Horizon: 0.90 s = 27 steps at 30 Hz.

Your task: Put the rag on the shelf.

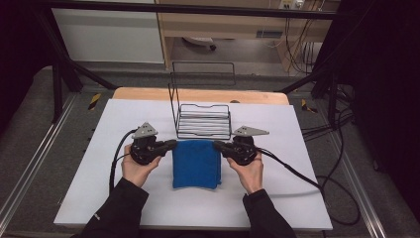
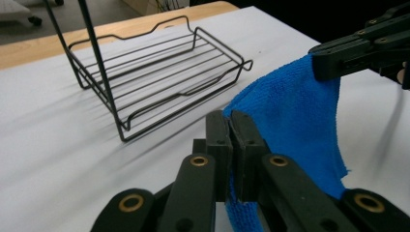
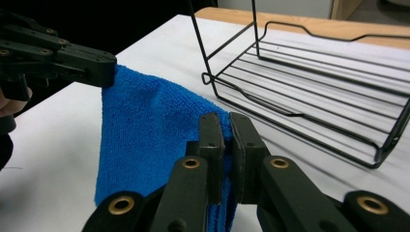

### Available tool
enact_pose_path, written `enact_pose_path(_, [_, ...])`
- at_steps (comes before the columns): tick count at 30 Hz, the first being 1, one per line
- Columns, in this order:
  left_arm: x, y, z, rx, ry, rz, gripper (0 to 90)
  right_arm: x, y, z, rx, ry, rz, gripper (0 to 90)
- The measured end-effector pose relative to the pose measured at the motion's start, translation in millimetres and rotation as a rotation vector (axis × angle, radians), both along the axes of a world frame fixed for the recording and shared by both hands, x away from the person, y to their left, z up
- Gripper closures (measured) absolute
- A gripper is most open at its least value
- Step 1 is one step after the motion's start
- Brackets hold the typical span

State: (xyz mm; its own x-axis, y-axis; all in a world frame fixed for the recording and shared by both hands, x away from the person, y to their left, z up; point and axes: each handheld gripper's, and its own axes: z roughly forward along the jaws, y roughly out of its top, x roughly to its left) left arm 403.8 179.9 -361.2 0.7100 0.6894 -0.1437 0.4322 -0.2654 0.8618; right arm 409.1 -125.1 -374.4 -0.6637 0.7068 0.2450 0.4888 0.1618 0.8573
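Blue cloth [image 1: 196, 163], soft and light, hangs between us at the surface's [image 1: 99, 198] middle, near the rack [image 1: 204, 121]; left claw [image 1: 173, 144] and right claw [image 1: 216, 145] pinch its far corners, the best holds.

left gripper [image 1: 171, 144]: jaws clamped on blue cloth's [image 1: 196, 163] left top corner | right gripper [image 1: 218, 145]: clamped on right top corner

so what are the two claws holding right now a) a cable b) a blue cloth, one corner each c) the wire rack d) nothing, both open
b: the left claw and right claw are each shut on a top corner of the blue cloth, with the wire rack untouched behind it.
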Motion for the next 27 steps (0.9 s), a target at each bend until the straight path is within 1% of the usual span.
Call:
enact_pose_path(2, [-2.8, -1.3, 3.2, -0.003, -0.015, -0.004, 87.0, -2.5, -2.4, 2.9, -0.003, -0.018, 0.002, 85.3])
enact_pose_path(5, [-5.8, -3.0, 6.8, -0.005, -0.036, 0.0, 87.1, -4.6, -5.1, 7.8, 0.014, -0.034, 0.0, 85.3])
enact_pose_path(7, [-7.6, -3.5, 8.9, -0.004, -0.049, 0.005, 87.1, -5.5, -5.9, 10.3, 0.007, -0.053, -0.001, 85.3])
enact_pose_path(14, [-11.6, -2.4, 17.5, -0.035, -0.078, 0.006, 87.2, -10.2, -8.3, 21.2, 0.02, -0.1, 0.003, 85.3])
enact_pose_path(17, [-13.6, -1.5, 22.0, -0.048, -0.091, 0.005, 87.2, -12.1, -10.0, 26.4, 0.034, -0.115, 0.006, 85.4])
enact_pose_path(22, [-15.0, -2.4, 28.5, -0.068, -0.113, 0.005, 87.2, -13.8, -12.3, 33.3, 0.032, -0.138, 0.01, 85.4])
enact_pose_path(27, [-16.6, -5.1, 31.9, -0.072, -0.135, 0.007, 87.2, -14.1, -14.7, 36.6, 0.04, -0.157, 0.005, 85.5])
